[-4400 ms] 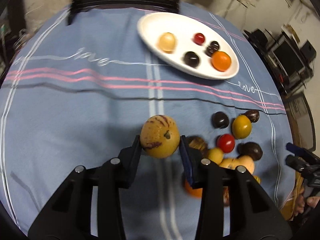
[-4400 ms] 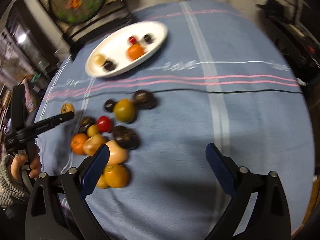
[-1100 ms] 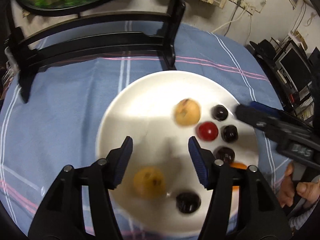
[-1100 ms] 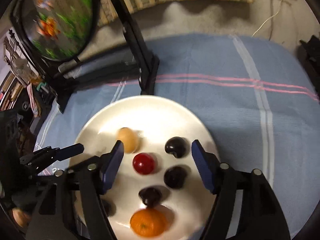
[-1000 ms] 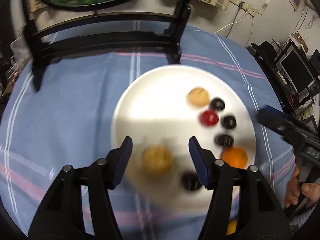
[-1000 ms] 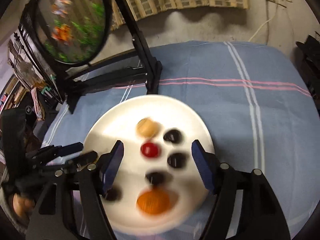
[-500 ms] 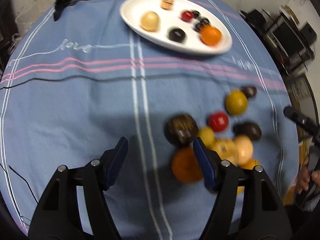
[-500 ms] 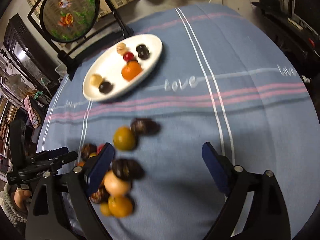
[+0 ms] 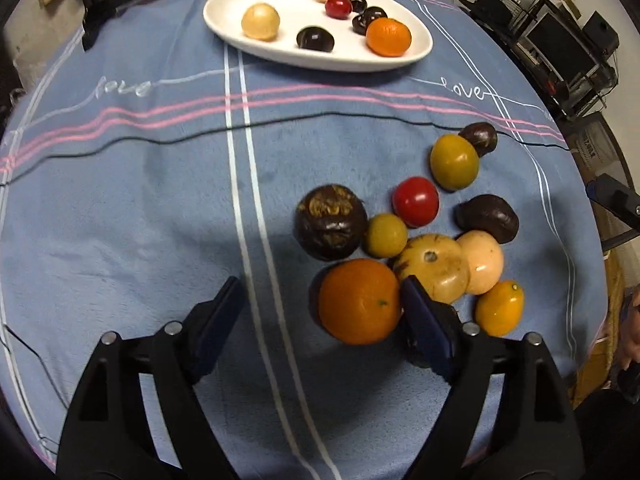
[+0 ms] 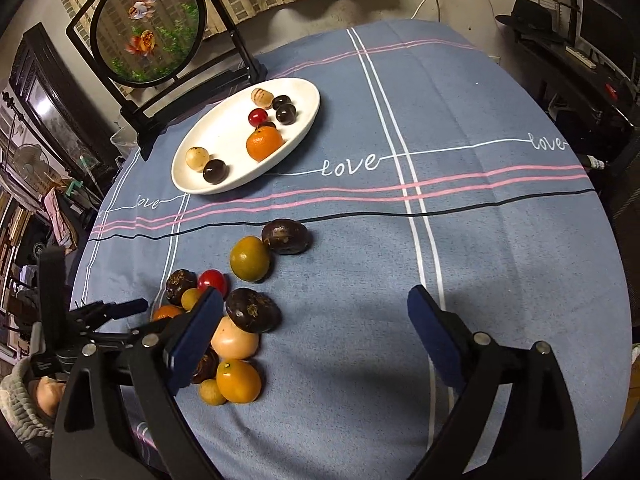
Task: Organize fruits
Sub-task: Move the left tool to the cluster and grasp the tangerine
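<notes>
Fruits lie in two groups on the blue tablecloth (image 9: 120, 208): seven on the white plate (image 9: 224, 24) far ahead of both grippers, the rest in a loose cluster close to the fingers.

Left gripper (image 9: 320, 304): jaws spread wide, holding nothing. Left of its fingers the cloth carries only white stripes. Between the fingers, toward the right one, sits a large orange (image 9: 359, 301), just beside the right pad. Ahead of the orange is a dark rough-skinned fruit (image 9: 330, 222), then a small yellow-green fruit (image 9: 385, 235) and a red tomato (image 9: 415, 202). Right of the right finger lie a tan ribbed fruit (image 9: 434, 274), a pale peach fruit (image 9: 482, 261) and a small yellow-orange fruit (image 9: 500, 307).

Right gripper (image 10: 312, 320): jaws also spread wide and empty. The cluster lies at and beyond its left finger, which hides part of it; the orange shows only as a sliver (image 10: 166, 313). Between the fingers is bare cloth.

Only the right wrist view shows the round goldfish screen (image 10: 146, 24) on its black stand behind the plate, and the other gripper over the cluster's left edge. Only the left wrist view shows the tan ribbed fruit whole.
</notes>
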`<state>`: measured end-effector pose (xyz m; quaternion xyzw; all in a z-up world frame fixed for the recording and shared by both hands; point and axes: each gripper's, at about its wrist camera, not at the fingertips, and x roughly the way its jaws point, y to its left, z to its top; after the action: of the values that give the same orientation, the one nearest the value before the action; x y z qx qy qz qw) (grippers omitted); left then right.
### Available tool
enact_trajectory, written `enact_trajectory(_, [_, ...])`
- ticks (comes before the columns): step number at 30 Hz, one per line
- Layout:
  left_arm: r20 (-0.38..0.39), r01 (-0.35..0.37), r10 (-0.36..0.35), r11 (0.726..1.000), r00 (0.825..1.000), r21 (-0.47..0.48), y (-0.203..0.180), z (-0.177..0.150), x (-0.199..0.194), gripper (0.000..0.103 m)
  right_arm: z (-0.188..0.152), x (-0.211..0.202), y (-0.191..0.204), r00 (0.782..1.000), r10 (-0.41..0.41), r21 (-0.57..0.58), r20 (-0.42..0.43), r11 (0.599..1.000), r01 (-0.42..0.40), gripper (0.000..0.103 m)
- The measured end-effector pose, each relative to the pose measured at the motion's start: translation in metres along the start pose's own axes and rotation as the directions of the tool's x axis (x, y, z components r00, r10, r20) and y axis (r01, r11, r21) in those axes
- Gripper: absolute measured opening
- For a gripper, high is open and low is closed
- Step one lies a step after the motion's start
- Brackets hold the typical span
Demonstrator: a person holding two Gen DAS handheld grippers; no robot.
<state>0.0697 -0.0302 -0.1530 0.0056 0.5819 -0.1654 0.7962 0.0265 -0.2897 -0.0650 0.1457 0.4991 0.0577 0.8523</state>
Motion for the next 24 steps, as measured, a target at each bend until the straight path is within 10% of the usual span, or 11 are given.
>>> enact_trajectory(11, [0.084,-0.01,0.019,0.995,0.996,-0.103,0.039,-0.016,-0.037,0.089,0.0,0.0,0.002,1.0,0.014,-0.009,-0.007,1.0,-0.014,0.094])
enact_trajectory(24, [0.045,-0.018,0.016,0.999,0.999,0.043,-0.008,-0.006,-0.005,0.07,-0.001,-0.002,-0.002,1.0,0.005,-0.019,-0.02,1.0,-0.005,0.094])
